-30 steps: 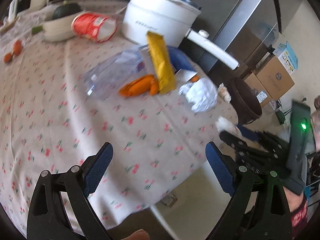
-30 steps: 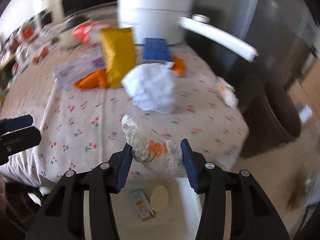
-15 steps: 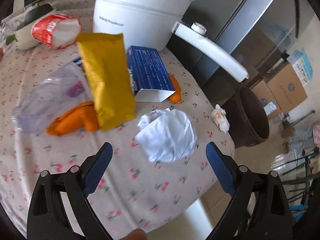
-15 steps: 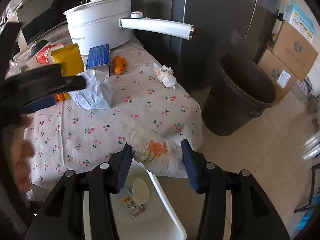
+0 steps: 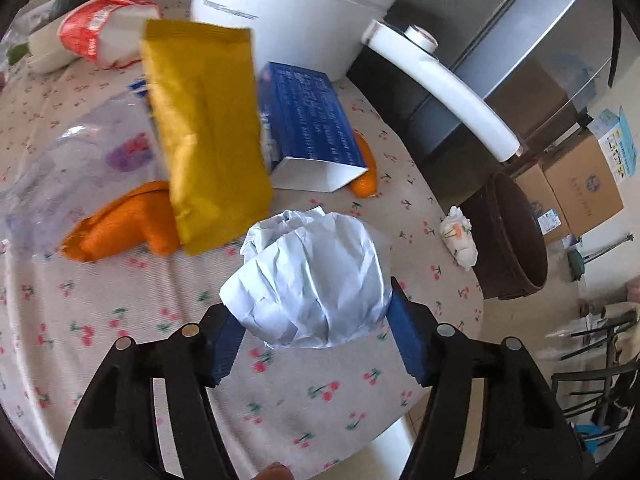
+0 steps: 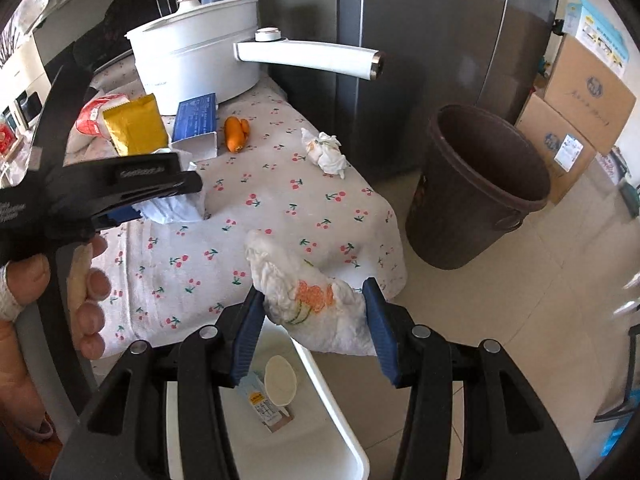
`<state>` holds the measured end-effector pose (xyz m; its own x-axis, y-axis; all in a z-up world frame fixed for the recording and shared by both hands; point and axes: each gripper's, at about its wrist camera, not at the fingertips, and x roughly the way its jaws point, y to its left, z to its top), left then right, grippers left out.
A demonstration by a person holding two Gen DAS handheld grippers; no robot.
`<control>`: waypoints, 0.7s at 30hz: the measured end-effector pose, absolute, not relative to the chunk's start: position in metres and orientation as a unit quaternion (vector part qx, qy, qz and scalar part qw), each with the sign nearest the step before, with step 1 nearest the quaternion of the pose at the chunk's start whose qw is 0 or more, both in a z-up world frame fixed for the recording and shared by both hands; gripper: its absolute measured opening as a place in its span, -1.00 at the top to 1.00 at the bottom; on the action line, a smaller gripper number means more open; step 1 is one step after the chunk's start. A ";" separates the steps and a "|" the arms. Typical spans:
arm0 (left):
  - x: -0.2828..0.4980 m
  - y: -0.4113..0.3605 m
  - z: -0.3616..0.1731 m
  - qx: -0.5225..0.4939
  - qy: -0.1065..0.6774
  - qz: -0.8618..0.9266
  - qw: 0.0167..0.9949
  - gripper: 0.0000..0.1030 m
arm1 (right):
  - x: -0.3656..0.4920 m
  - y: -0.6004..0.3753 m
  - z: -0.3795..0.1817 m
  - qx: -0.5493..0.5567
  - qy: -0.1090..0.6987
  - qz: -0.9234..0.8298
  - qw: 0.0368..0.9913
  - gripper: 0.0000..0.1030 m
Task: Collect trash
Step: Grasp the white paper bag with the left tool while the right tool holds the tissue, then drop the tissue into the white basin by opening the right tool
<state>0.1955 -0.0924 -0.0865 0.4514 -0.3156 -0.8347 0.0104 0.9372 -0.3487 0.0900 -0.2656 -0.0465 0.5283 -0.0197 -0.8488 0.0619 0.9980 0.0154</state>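
A crumpled white paper ball [image 5: 316, 280] lies on the cherry-print tablecloth [image 5: 120, 320]. My left gripper [image 5: 312, 316] is around it, jaws closing, both blue pads touching the paper's sides. In the right wrist view the left gripper [image 6: 120, 188] reaches in from the left over that paper [image 6: 176, 204]. My right gripper [image 6: 314, 300] is shut on a crumpled tissue with an orange flower print [image 6: 316, 304], held off the table's corner. A second tissue wad [image 6: 326, 152] sits near the table's edge. The brown trash bin [image 6: 480, 184] stands on the floor beside the table.
A yellow packet [image 5: 208, 140], blue box [image 5: 312, 128], carrot [image 6: 236, 134], orange wrapper [image 5: 120, 224], clear plastic bag [image 5: 80, 160] and white pot with long handle [image 5: 300, 12] crowd the far table. A white container [image 6: 340, 420] below holds a small carton. Cardboard boxes [image 6: 580, 92] stand behind the bin.
My left gripper moved across the table to the white paper ball and its jaws came in around it. The right gripper swung out toward the bin side, still holding the tissue.
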 end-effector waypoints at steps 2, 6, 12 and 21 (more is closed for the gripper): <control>0.188 -0.078 -0.082 -0.151 0.508 -0.090 0.843 -0.20 | 0.087 -0.260 -0.044 0.019 0.481 -0.017 0.876 0.05; 0.172 -0.047 -0.069 -0.152 0.491 -0.072 0.855 -0.20 | 0.080 -0.251 -0.040 0.016 0.474 -0.005 0.880 0.05; 0.141 0.002 -0.043 -0.147 0.458 -0.042 0.876 -0.20 | 0.068 -0.235 -0.035 0.013 0.463 0.013 0.886 0.05; 0.080 0.050 -0.024 -0.156 0.424 -0.035 0.891 -0.20 | 0.047 -0.205 -0.030 -0.011 0.448 0.032 0.893 0.04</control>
